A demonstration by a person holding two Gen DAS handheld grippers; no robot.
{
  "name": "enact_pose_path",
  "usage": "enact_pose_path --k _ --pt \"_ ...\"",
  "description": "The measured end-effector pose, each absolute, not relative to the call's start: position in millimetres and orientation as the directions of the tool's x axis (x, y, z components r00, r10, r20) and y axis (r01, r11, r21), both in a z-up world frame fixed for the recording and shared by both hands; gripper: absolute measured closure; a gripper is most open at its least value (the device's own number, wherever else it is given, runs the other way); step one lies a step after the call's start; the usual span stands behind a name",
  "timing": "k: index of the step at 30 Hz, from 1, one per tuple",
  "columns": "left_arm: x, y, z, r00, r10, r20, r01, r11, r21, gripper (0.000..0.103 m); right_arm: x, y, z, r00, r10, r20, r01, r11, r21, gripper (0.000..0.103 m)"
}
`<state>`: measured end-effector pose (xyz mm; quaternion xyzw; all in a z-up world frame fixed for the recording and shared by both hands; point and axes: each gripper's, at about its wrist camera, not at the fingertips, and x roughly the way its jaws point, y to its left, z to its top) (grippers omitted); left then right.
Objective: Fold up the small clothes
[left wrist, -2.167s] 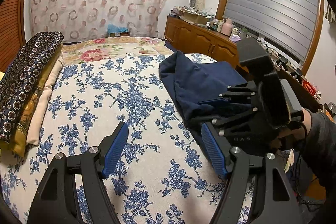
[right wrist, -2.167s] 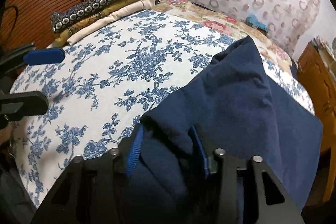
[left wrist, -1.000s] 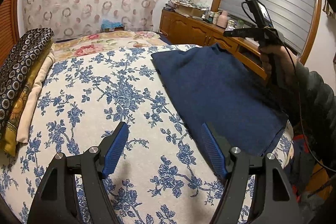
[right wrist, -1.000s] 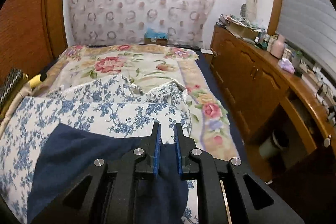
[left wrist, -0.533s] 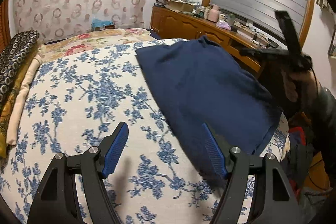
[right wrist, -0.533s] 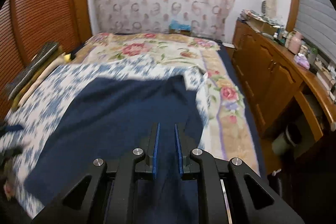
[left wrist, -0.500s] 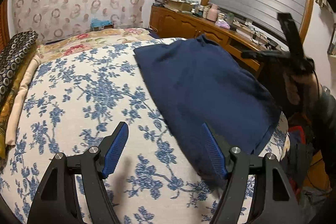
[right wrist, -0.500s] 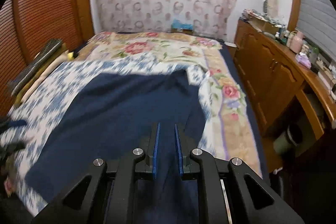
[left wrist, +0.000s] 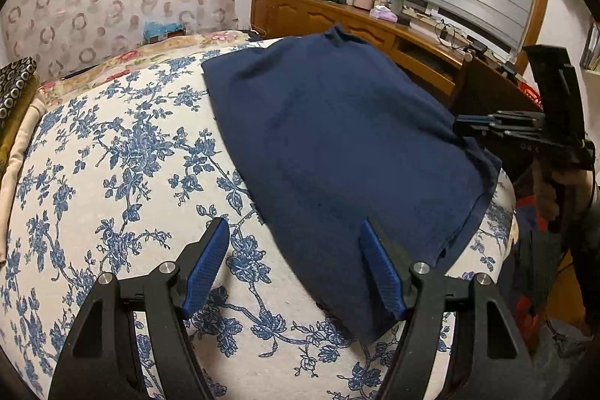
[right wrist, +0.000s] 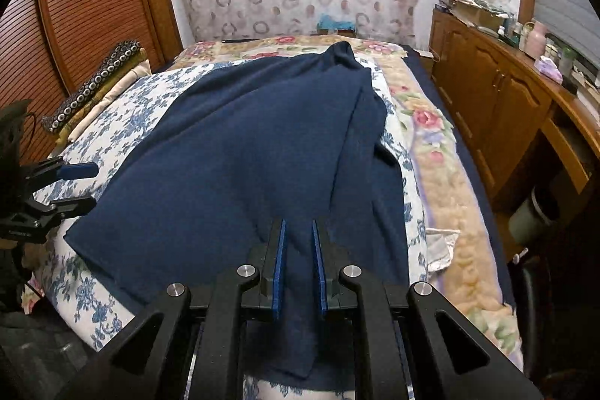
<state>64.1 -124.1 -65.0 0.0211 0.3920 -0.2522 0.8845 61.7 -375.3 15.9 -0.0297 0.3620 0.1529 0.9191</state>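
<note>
Left tool [left wrist: 292, 261] beside navy garment [left wrist: 337, 137]

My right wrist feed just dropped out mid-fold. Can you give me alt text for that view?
The right tool is shut on a near edge of the navy garment, which lies spread over the blue floral bedspread. The open left tool sits at the garment's left edge, with a wooden cabinet along the right.
</note>
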Motion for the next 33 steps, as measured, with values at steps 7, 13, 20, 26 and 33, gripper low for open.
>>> enact_pose_path --k 7,13,20,26,33 --pt "54.6 -119.9 -65.6 0.561 -0.432 -0.706 0.459 0.872 -0.170 0.030 66.8 -359.1 4.0 0.681 0.235 -0.694 -0.308 0.951 0.020 0.058" --pt "42.8 -120.6 -60.6 0.545 -0.462 -0.700 0.488 0.853 -0.184 0.030 67.2 -354.3 9.3 0.698 0.227 -0.679 -0.295 0.955 0.015 0.057" --pt "37.1 -128.0 -69.0 0.468 -0.502 -0.728 0.530 0.818 -0.224 0.042 51.9 -340.2 8.3 0.709 0.245 -0.661 -0.332 0.943 -0.007 0.057" --pt "31.2 -130.6 -72.0 0.419 -0.533 -0.735 0.555 0.791 -0.258 0.054 40.8 -328.8 10.2 0.700 0.301 -0.647 -0.388 0.922 0.009 0.057" --pt "29.5 -132.3 -64.8 0.413 -0.556 -0.721 0.580 0.771 -0.262 0.098 34.6 -322.0 9.2 0.683 0.320 -0.657 -0.417 0.909 0.010 0.052"
